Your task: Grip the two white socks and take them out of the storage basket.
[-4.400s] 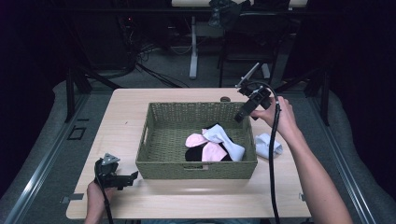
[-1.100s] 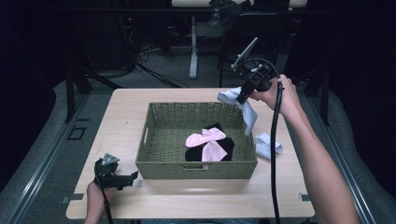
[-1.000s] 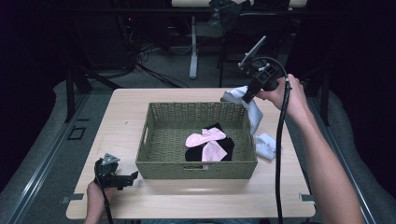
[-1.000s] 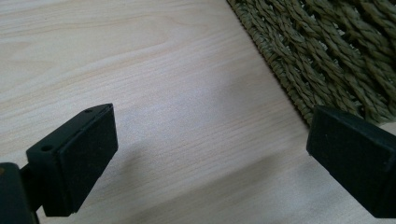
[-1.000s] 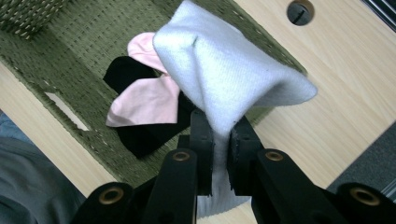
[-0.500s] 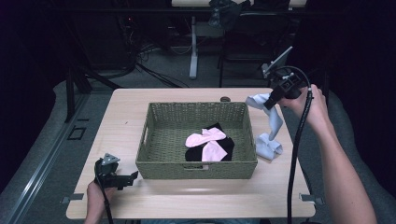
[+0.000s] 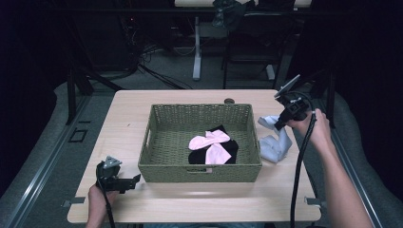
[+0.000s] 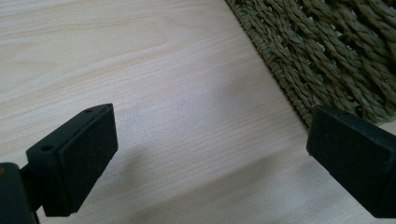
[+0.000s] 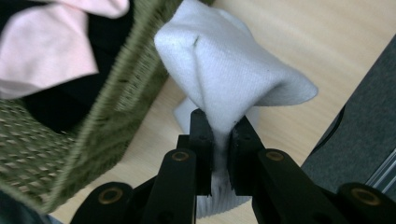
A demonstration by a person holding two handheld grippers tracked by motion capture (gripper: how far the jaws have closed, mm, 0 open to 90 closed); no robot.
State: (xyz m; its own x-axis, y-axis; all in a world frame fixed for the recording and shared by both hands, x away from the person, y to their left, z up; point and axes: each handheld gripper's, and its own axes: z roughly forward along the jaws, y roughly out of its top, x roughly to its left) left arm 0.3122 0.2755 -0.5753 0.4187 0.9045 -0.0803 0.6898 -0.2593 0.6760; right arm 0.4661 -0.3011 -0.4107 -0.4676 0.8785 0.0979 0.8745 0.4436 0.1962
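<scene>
From above, my right gripper (image 7: 281, 124) pinches the white sock (image 7: 274, 145) by the counter's right edge beside the basket (image 7: 199, 173), my left gripper (image 8: 210, 154) gapes empty, and close up I should lower it gently.

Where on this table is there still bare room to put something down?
Bare wood lies left of the basket, along the far edge behind it, and along the front edge past the left gripper. Right of the basket is crowded: the right gripper holds a white sock there.
</scene>
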